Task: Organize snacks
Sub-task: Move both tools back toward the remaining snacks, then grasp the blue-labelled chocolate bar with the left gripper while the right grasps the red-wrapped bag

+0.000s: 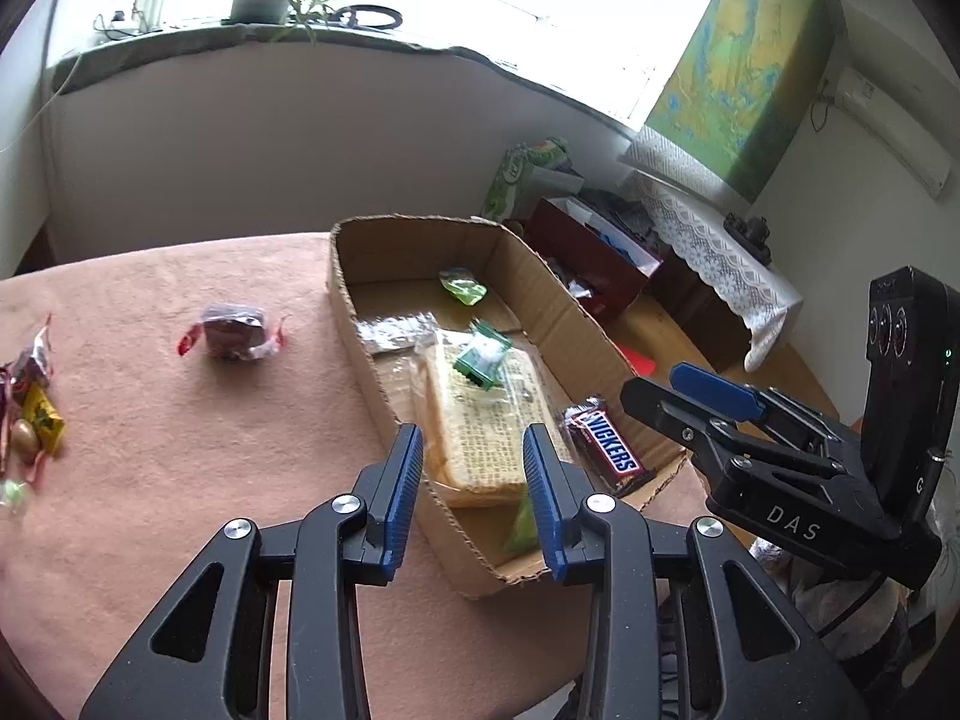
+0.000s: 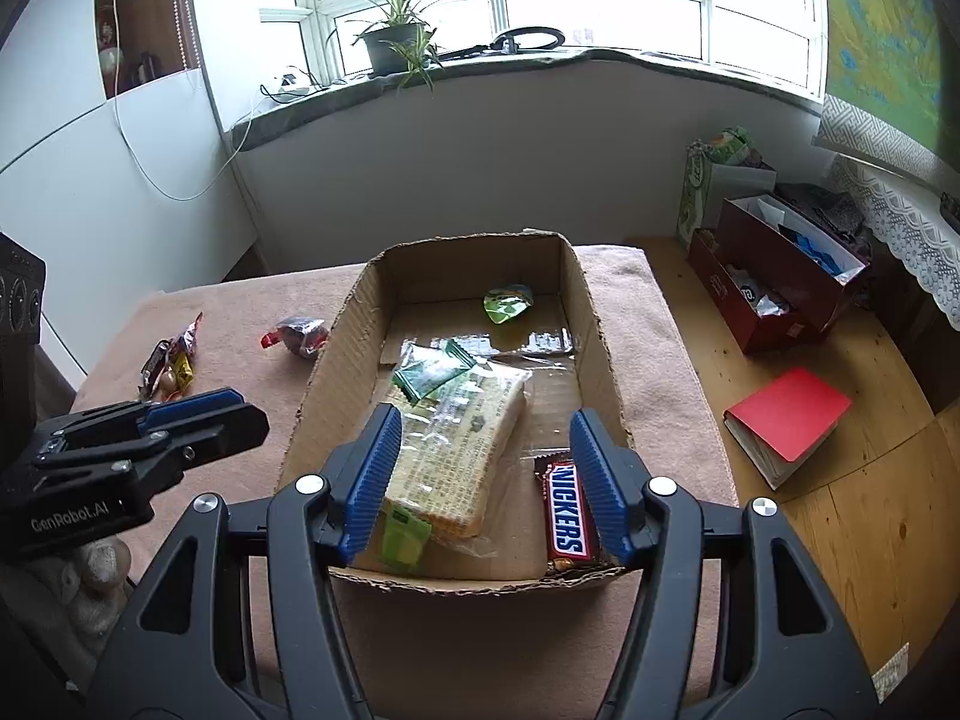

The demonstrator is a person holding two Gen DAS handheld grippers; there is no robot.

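Roughly half sorted, by the look of it.

In the cardboard box (image 2: pixel 591 324): Snickers bar (image 2: pixel 567 519) flat along the right wall; clear-wrapped cracker pack (image 2: pixel 456 456) in the middle; small dark-green packets (image 2: pixel 429 375) lying on its far end; a light-green packet (image 2: pixel 405 537) at the near wall; a crumpled green wrapper (image 2: pixel 507 302) at the far end.

Left out on the tabletop (image 1: pixel 210 462): one red-wrapped sweet (image 1: pixel 233 333) just beside the box's left wall, apart from it; a small heap of mixed candies (image 1: pixel 30 408) further left, near the edge.

Left gripper (image 1: pixel 474 468): released, holding nothing, hovering over the box's near-left rim. Right gripper (image 2: pixel 486 468): spread wide, nothing between the fingers, above the near end of the box.

Remaining, as judged: red sweet and candy heap to go into the box.
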